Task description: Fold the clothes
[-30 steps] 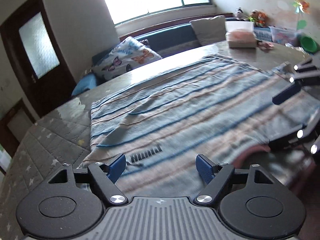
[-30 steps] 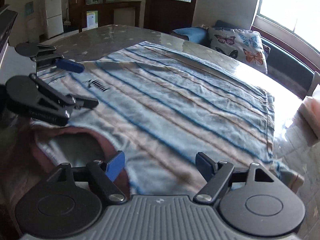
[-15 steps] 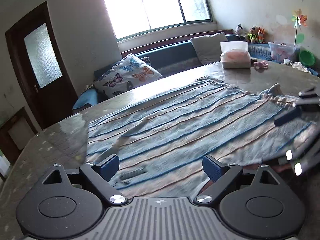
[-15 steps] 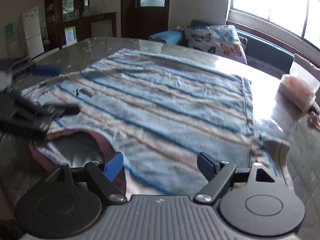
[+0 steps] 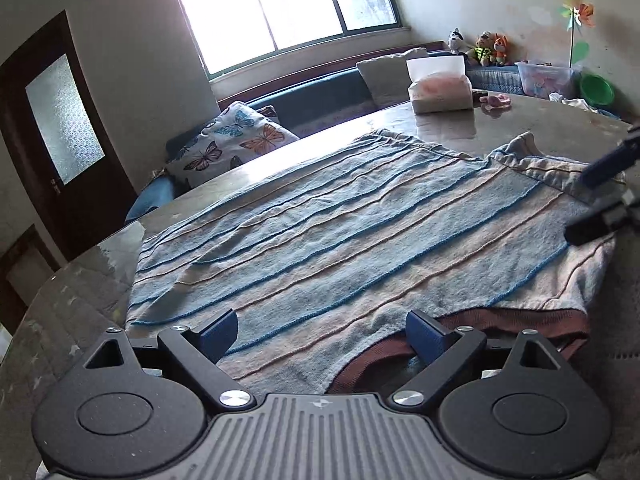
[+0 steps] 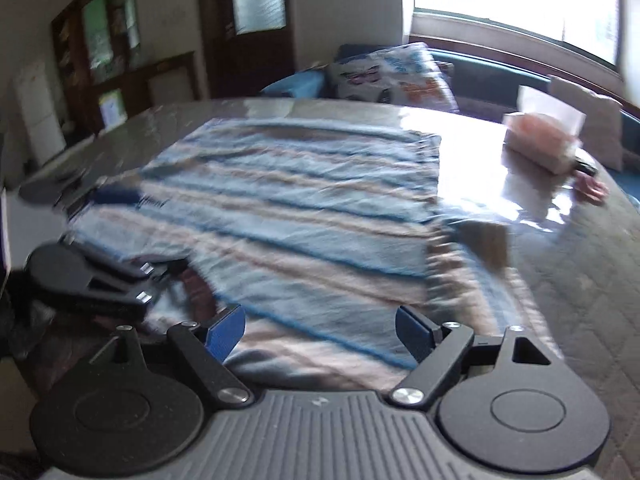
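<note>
Across the middle of the desk (image 5: 560,128) lies the striped sweater (image 5: 340,240), pale blue and beige with thin dark-blue lines, spread nearly flat with its brown-lined neck opening (image 5: 384,356) turned toward the near edge. One sleeve (image 5: 536,160) sits bunched at the far right corner in the left wrist view; the body shows only shallow ripples.

By my reading the garment has been laid out and no fold has been started; the step in hand looks like positioning for the first grasp. The left hand-held gripper (image 5: 320,334) hovers just over the near hem beside the collar, its blue pads well apart and pressing on nothing. The right hand-held gripper (image 6: 320,330) likewise stands wide with no cloth pinched between its pads, over the near edge on the sleeve side; its view is blurred, so finer detail there cannot be told. Each gripper shows at the edge of the other's view.

A likely next move is for each gripper to come down on an edge or shoulder of the sweater, close on a single layer, and carry it over evenly so the stripes stay aligned; the knit looks soft and could drag or bunch.

As for containers, a tissue box (image 5: 438,88) with a sheet standing up sits on the far side of the desk. Beyond it a clear plastic bin (image 5: 546,80) holds small items I cannot make out, beside a green bowl (image 5: 596,90).
</note>
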